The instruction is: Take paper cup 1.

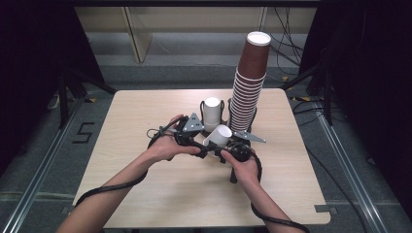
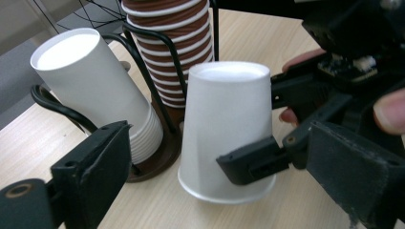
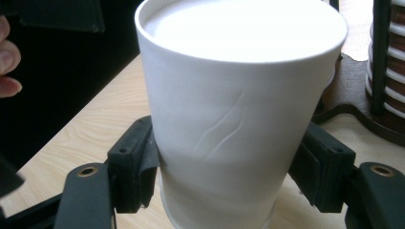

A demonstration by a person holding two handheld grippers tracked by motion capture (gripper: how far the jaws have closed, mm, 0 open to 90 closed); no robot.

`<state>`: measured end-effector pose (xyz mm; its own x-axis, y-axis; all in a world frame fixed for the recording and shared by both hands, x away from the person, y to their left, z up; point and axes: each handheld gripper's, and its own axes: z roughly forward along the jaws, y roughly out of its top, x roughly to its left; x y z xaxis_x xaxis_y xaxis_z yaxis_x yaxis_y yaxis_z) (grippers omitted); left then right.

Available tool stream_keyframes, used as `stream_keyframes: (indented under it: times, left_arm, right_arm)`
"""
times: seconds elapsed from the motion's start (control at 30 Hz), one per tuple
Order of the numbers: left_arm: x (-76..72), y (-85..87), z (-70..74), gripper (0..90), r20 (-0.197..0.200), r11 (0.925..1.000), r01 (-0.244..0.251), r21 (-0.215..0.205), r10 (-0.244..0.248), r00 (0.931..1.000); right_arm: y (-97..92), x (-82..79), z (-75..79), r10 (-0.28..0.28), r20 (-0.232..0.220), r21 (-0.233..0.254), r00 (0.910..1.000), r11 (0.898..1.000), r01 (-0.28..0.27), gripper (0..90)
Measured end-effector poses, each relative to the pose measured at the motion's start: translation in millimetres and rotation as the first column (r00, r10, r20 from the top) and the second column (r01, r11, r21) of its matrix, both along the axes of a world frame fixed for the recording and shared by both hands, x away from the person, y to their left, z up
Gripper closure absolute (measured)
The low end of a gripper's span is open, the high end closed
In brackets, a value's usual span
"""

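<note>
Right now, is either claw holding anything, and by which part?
The right claw grips the upside-down white cup by its side wall; the left claw is open.

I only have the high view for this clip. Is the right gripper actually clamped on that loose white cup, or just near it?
Observer: Clamped. In the right gripper view both jaws of the right gripper press the sides of the white cup.
Operator: Any damage to it?
Observer: Yes, a slanted crease runs across its wall between the jaws.
Operator: And the left gripper?
Observer: The left gripper stands open, jaws apart, facing the cup, which is upside down, rim toward the table.
</note>
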<state>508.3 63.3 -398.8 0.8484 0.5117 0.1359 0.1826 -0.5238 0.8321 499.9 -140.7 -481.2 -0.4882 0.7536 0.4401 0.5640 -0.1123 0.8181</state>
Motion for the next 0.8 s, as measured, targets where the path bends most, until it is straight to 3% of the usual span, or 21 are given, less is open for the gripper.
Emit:
stream_keyframes:
  times: [0.1,0.27,0.37,0.43,0.63,0.67,0.8]
  left_arm:
    - [-1.8,3.0,-2.7,7.3,0.003,1.0000,0.000,0.003,0.000,1.0000]
    - [-3.6,6.9,-5.9,6.9,0.009,0.9999,0.009,0.010,-0.009,0.9999]
    - [-4.9,9.7,-9.4,6.8,0.015,0.9997,0.017,0.016,-0.017,0.9998]
    - [-6.1,11.5,-11.4,6.5,0.014,0.9994,0.021,0.027,-0.021,0.9997]
    - [-9.1,13.5,-20.2,6.3,0.022,0.9988,0.035,0.034,-0.035,0.9991]
    - [-9.3,13.5,-21.1,6.3,0.016,0.9986,0.041,0.033,-0.042,0.9990]
    - [-11.5,12.3,-24.3,6.1,0.020,0.9992,0.039,0.012,-0.039,0.9990]
  right_arm:
    - [0.1,-0.7,0.0,-0.010,-0.019,0.010,0.9998,1.000,0.010,31.9]
    - [-1.0,0.6,-0.5,-0.017,-0.003,-0.001,0.9999,1.000,0.017,31.9]
    - [-0.8,-0.7,1.4,-0.021,-0.024,0.024,0.9995,0.999,0.021,31.9]
    - [-3.5,1.8,0.1,-0.021,0.000,0.000,0.9998,1.000,0.021,31.9]
    - [-5.4,0.9,2.2,-0.021,-0.014,0.045,0.9997,0.999,0.022,32.0]
    - [-5.3,0.2,3.1,-0.025,-0.038,0.076,0.9990,0.997,0.027,31.9]
    - [-5.9,0.2,3.7,-0.031,-0.060,0.110,0.9977,0.993,0.037,31.9]
